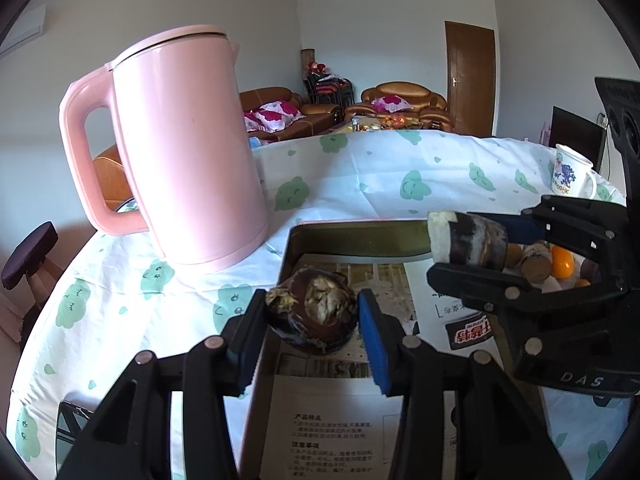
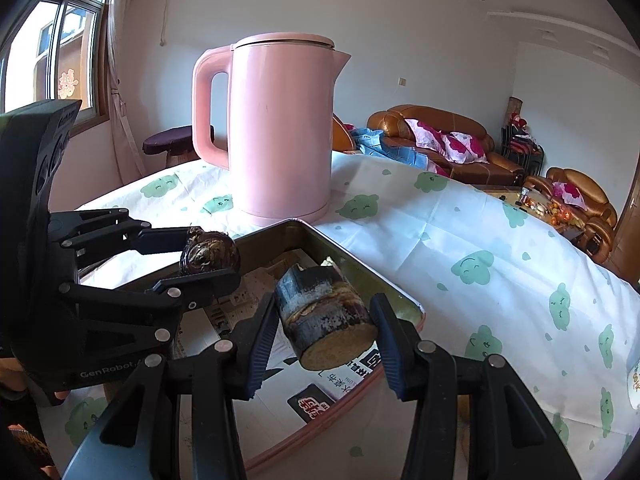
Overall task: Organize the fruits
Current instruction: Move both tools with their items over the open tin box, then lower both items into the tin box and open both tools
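My left gripper [image 1: 311, 307] is shut on a dark round fruit [image 1: 316, 324] with a flaky pale top. It holds the fruit just above the left part of a metal tray [image 1: 360, 236] lined with printed paper [image 1: 332, 436]. My right gripper [image 2: 324, 309] is shut on a short sugarcane piece [image 2: 328, 320] with dark bark and a pale cut end, held over the same tray [image 2: 272, 250]. Each view shows the other hand: the right gripper [image 1: 456, 245] with the sugarcane piece [image 1: 468, 240], and the left gripper [image 2: 210, 259] with the dark round fruit [image 2: 208, 254].
A tall pink kettle [image 1: 188, 152] [image 2: 280, 132] stands just behind the tray's far left corner. Several orange and brown fruits [image 1: 560, 266] lie behind the right gripper. A printed mug [image 1: 570, 172] sits at the far right of the cloud-patterned tablecloth [image 2: 480, 248].
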Available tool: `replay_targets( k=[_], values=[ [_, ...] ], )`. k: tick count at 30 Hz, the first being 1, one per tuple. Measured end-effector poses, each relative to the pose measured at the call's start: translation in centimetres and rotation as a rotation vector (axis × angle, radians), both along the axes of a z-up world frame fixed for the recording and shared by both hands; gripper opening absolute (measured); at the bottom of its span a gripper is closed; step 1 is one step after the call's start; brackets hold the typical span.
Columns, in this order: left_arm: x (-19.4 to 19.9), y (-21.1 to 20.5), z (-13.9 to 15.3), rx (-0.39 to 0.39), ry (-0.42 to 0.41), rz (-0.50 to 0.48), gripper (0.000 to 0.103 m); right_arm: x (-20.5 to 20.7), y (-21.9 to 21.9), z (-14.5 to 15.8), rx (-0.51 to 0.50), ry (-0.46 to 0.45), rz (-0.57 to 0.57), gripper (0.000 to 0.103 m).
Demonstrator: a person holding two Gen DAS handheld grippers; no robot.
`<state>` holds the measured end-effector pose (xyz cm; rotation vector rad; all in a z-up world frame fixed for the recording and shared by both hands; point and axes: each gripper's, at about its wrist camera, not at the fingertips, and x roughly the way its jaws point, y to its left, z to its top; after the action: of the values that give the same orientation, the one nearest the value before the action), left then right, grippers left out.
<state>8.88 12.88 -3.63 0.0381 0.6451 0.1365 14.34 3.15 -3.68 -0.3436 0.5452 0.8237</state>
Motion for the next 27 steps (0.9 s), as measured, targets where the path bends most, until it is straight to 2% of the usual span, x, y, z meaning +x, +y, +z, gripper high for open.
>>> replay_targets(
  k=[15,27],
  values=[
    [0.4,-0.5,-0.6,0.041,0.011,-0.007,0.046,0.4,0.7,-1.4,-0.055,0.035,-0.005,0.049],
    [0.5,-0.7,-0.7,0.048,0.013,-0.014,0.048,0.2,0.9,-1.7,-0.075,0.028,-0.006,0.05]
  ],
)
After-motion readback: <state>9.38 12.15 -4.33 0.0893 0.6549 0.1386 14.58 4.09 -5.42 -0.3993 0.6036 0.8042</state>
